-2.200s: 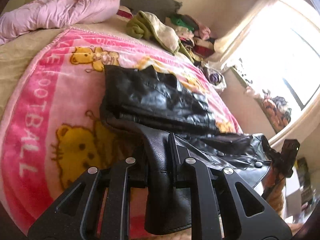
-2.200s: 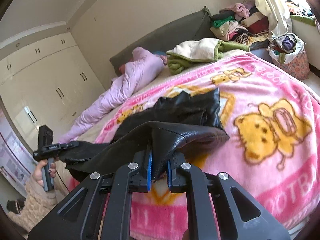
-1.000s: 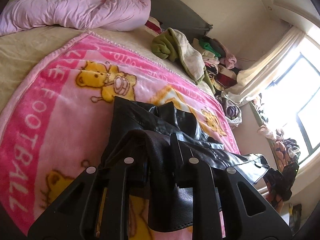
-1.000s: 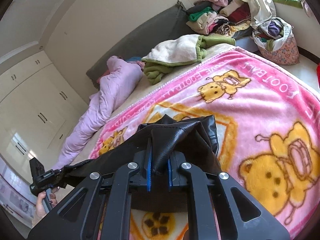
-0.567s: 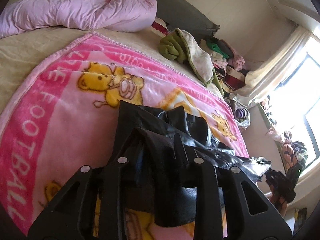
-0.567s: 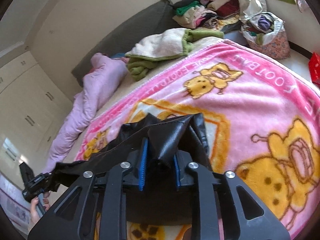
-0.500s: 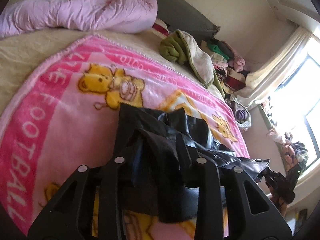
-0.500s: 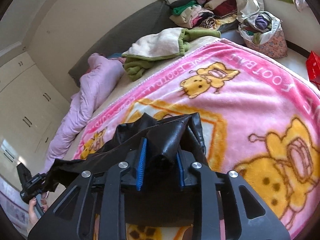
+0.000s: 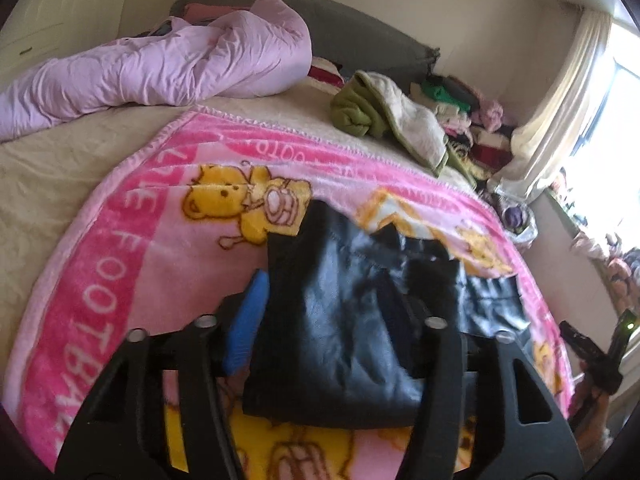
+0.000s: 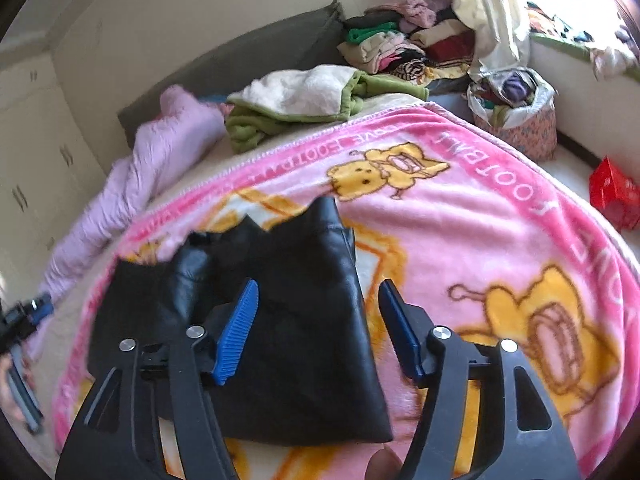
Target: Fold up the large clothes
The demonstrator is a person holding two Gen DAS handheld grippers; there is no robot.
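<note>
A black leather jacket lies folded on the pink bear blanket. My left gripper hovers low over the jacket's near end. Its jaws are opening, the leather lies loose between them, and the left blue pad stands free of it. The right finger is partly hidden behind the leather. In the right wrist view the same jacket lies flat under my right gripper. Those jaws are opening too, both blue pads are clear of the leather, and nothing is pinched.
A lilac duvet lies at the head of the bed. A green and white blanket sits beyond the pink one, with stacked clothes behind it. A bag of clothes and a red basket stand on the floor at the right.
Both grippers were shut on the raised jacket fold and have spread their jaws. The fold has dropped flat onto the lower layer, and the right gripper has sunk lower.
</note>
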